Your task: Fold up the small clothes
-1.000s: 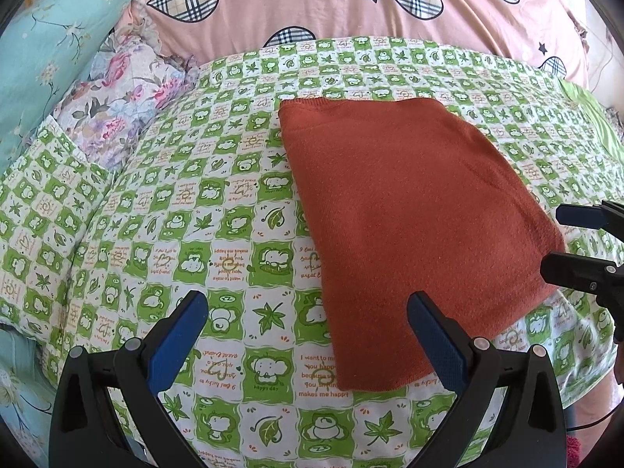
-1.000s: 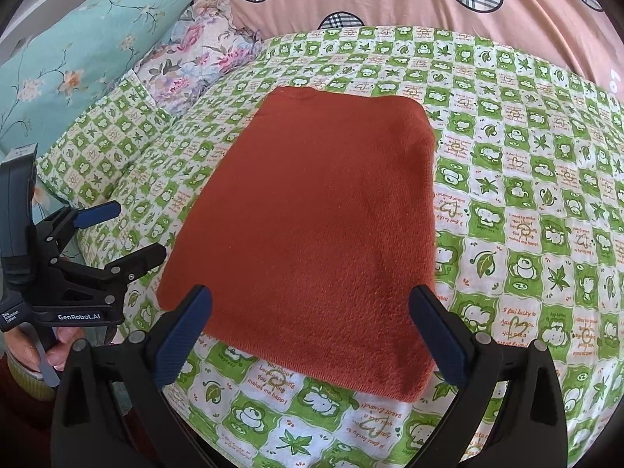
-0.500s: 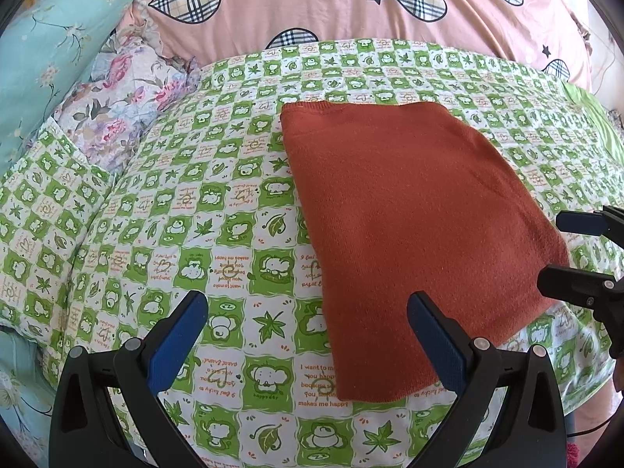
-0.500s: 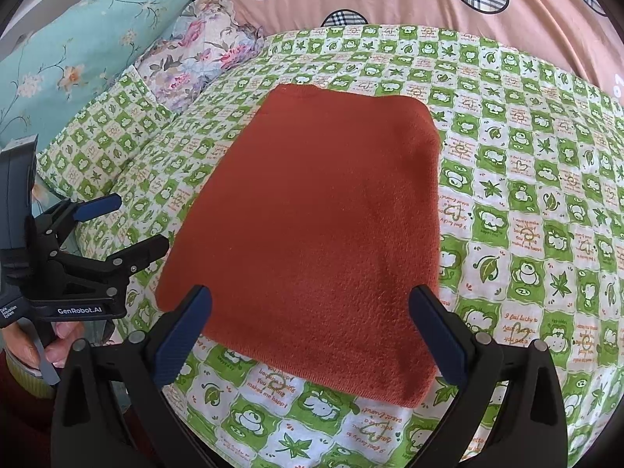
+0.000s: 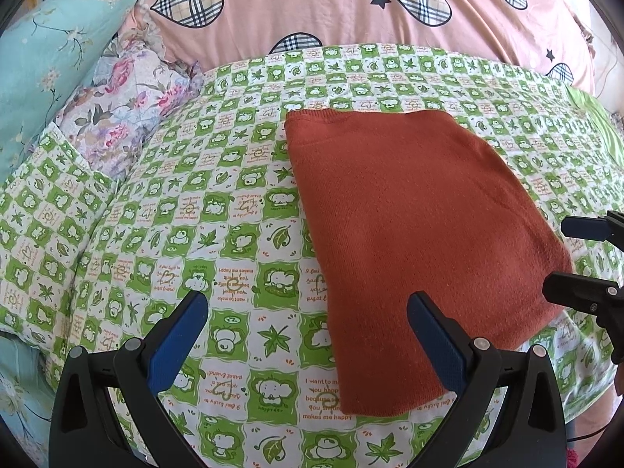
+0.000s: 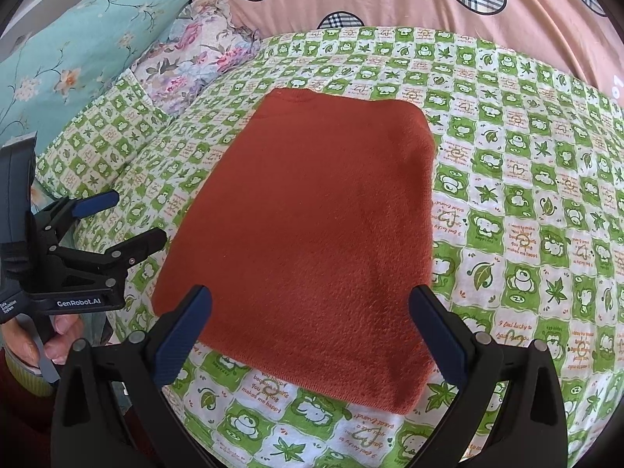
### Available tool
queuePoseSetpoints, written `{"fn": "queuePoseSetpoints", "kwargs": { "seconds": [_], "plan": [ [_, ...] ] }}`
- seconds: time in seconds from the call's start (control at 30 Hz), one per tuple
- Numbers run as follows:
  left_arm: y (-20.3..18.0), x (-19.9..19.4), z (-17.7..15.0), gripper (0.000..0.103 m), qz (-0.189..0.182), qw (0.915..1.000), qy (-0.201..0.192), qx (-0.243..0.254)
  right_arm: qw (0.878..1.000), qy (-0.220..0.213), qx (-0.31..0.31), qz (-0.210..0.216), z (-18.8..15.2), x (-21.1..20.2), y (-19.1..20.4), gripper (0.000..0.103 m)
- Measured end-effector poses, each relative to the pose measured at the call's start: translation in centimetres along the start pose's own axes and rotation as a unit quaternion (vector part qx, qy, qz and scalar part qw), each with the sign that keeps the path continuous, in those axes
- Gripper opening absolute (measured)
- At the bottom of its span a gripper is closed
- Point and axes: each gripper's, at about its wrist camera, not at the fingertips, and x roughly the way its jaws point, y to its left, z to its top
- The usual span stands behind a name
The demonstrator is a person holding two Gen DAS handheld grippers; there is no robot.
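Observation:
A rust-orange knit garment (image 5: 413,230) lies folded into a flat rectangle on the green-and-white checked bed sheet (image 5: 218,210); it also shows in the right wrist view (image 6: 312,241). My left gripper (image 5: 308,323) is open and empty, above the sheet by the garment's near left corner. My right gripper (image 6: 310,319) is open and empty, above the garment's near edge. Each gripper shows in the other's view: the right one (image 5: 561,257) by the garment's right corner, the left one (image 6: 136,218) at its left side.
A pink quilt with plaid hearts (image 5: 351,4) is bunched along the far side. A light blue floral pillow (image 5: 43,62) and a pale floral pillow (image 5: 124,105) lie at the left. The bed's near edge drops off below the grippers.
Both grippers have drawn back slightly from the garment, which now sits a little farther off in both views. The garment has not moved. Both stay open.

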Motion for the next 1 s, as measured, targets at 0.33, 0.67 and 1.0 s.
{"fn": "queuePoseSetpoints", "kwargs": {
  "seconds": [0.33,0.67,1.0],
  "plan": [
    [-0.21,0.13,0.42,0.102,0.010,0.9999,-0.006,0.003,1.000,0.000,0.000,-0.001,0.04,0.07,-0.03,0.101],
    [-0.13,0.24,0.62,0.102,0.008,0.9999,-0.008,0.003,1.000,0.000,0.001,-0.001,0.19,0.14,-0.19,0.101],
    [-0.16,0.49,0.85,0.102,0.005,1.0000,-0.005,0.004,1.000,0.001,0.000,-0.001,0.30,0.22,-0.53,0.101]
  ]
}}
